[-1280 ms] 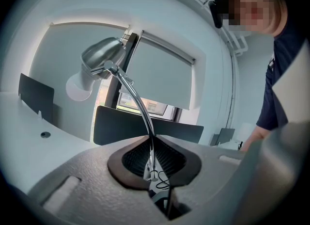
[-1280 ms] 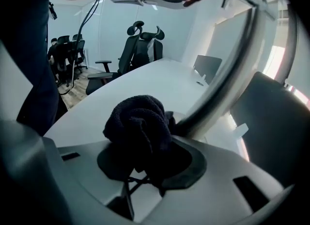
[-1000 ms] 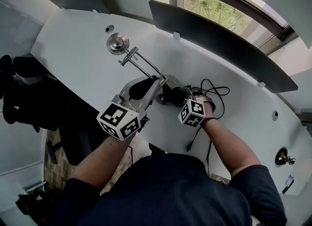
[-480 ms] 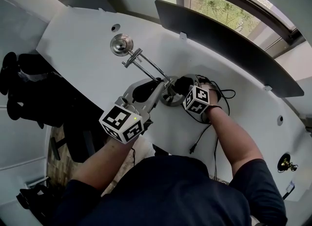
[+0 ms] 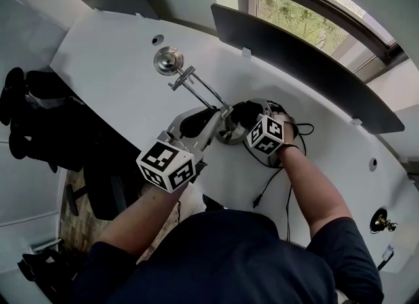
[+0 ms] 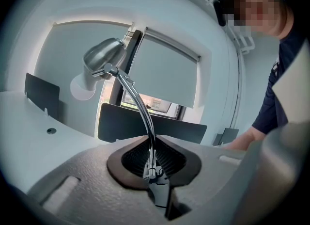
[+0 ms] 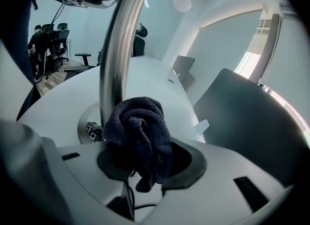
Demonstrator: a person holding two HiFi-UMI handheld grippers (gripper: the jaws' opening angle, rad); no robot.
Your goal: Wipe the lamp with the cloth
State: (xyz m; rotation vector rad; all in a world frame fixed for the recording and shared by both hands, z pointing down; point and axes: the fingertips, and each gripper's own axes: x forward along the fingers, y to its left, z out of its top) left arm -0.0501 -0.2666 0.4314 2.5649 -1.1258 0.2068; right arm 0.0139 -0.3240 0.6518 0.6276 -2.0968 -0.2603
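Black-and-white square markers cover each gripper's cube (image 5: 165,165). The lamp (image 5: 198,88) stands on the white curved table (image 5: 111,67); it is polished chrome with a round base, thin twin rods and a domed head. The left gripper (image 5: 218,118) is clamped on the rods low, near the base. The right gripper (image 5: 247,114) grips a dark, nubby terry cloth (image 7: 140,129), bunched up and touching the lamp's shiny upright tube just above the base. A black cable (image 5: 256,198) lies on the table nearby.

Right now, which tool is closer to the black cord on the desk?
Right. The right tool, gripping the cloth, sits just beside the cord. The left tool is on the lamp's far side, clamped on its arm.
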